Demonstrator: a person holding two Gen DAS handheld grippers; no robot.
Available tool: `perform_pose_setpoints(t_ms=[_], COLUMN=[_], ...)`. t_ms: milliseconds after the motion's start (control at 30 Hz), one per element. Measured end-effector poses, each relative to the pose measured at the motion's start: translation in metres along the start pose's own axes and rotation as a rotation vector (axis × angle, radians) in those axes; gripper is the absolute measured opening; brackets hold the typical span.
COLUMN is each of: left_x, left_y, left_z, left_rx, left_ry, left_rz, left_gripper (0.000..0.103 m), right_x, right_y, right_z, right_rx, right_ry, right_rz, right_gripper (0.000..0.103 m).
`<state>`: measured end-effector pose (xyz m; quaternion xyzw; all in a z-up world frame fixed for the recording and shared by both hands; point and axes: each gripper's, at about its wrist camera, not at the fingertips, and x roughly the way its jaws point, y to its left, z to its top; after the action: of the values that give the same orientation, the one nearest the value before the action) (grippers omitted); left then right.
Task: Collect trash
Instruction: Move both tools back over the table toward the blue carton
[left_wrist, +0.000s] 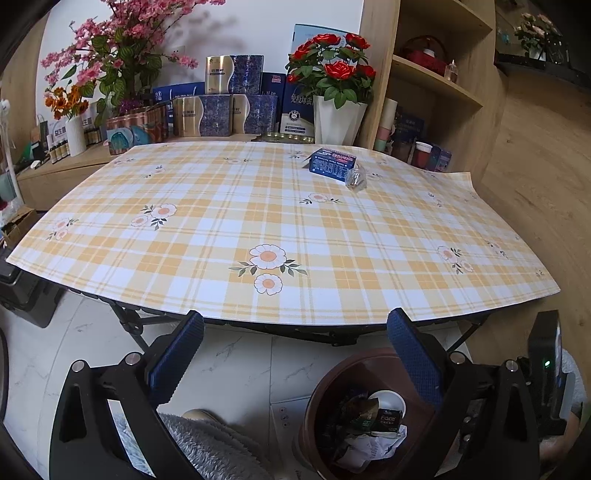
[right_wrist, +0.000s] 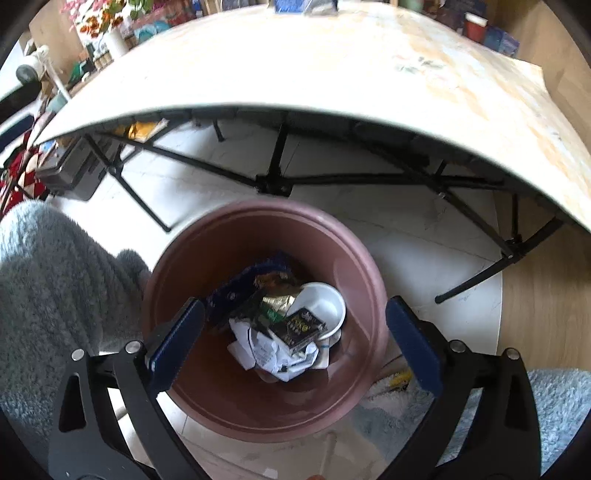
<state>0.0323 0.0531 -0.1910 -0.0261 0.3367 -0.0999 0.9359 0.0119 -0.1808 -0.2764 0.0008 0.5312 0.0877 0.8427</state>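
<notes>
A brown round bin (right_wrist: 354, 266) stands on the floor under the table's front edge, holding crumpled paper (right_wrist: 273, 354), a white cup (right_wrist: 325, 302), a small dark box (right_wrist: 301, 326) and wrappers. My right gripper (right_wrist: 293, 317) hangs open right over the bin, nothing between its blue pads. In the left wrist view my left gripper (left_wrist: 295, 325) is open and empty at the table's front edge, with the bin (left_wrist: 332, 376) low on the right. A blue carton (left_wrist: 332, 162) and a crumpled clear wrapper (left_wrist: 355, 178) lie at the far right of the checked tablecloth (left_wrist: 221, 229).
Boxes, flower pots and a white vase (left_wrist: 338, 118) line the wall behind the table. A wooden shelf unit (left_wrist: 436, 81) stands at the right. The table's black folding legs (right_wrist: 277, 158) cross behind the bin. A person's grey fleece sleeve (right_wrist: 55, 280) is left of the bin.
</notes>
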Motion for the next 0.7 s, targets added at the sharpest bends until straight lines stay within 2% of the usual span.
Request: perform_pose_setpoints(t_ms=[267,533,700], left_x=[0.002,0.007,0.01], left_y=[0.001,0.0,-0.001], left_z=[0.0,-0.001,0.0], left_rx=[-0.005,0.001,0.009], left_ry=[0.008,0.024,0.037], left_rz=[-0.001,0.0,-0.004], left_gripper=[0.097,0.097,0.097], right_x=[-0.023,-0.035,-0.041], right_y=[-0.018,-0.033,-0.036], right_z=[0.01,0.014,0.017], right_rx=[0.085,0.158,0.159], right_ry=[-0.108,-0.168,-0.194], right_rz=[-0.028,-0.12,-0.115], right_gripper=[0.097,0.097,0.097])
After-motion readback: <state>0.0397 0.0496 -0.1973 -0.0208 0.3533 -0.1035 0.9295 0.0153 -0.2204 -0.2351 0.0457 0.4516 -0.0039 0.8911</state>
